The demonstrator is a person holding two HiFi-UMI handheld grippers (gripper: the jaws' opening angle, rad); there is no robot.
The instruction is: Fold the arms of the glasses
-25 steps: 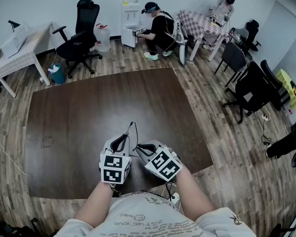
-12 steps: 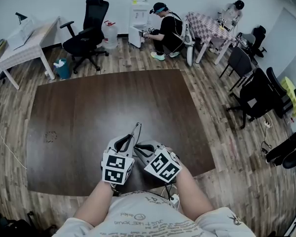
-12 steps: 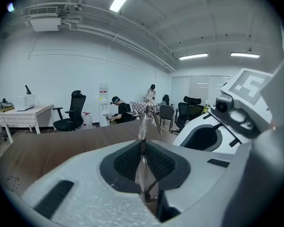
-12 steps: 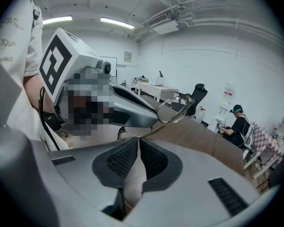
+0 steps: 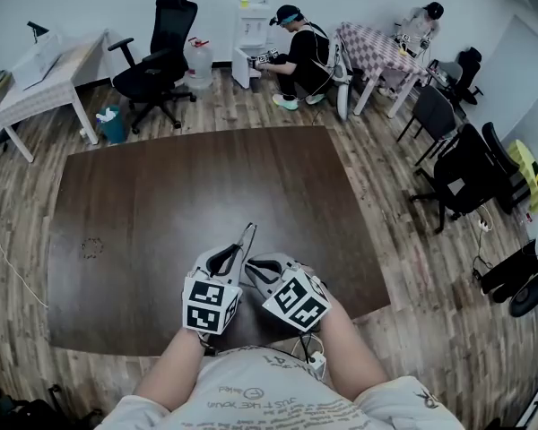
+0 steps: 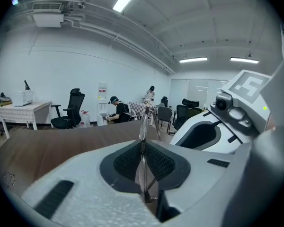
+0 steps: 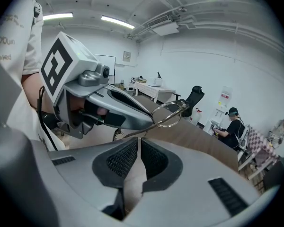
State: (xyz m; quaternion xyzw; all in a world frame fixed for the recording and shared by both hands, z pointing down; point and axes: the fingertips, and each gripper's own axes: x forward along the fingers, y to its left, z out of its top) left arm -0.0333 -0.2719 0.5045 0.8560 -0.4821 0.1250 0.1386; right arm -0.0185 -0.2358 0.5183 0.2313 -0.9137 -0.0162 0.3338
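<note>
The brown desk [image 5: 161,204] spreads out below your hands. Your left tool [image 6: 142,145] is clamped on the thin wire glasses [image 7: 173,113], holding them above the desk's near part. Your right tool [image 7: 137,143] is closed to a slit and empty, with one arm of the glasses just beyond its tips.

The head view looks steeply down on the brown table [image 5: 188,195] from above its near edge, while both gripper views skim low across it, sharing the glasses [image 7: 170,113] close up.
</note>
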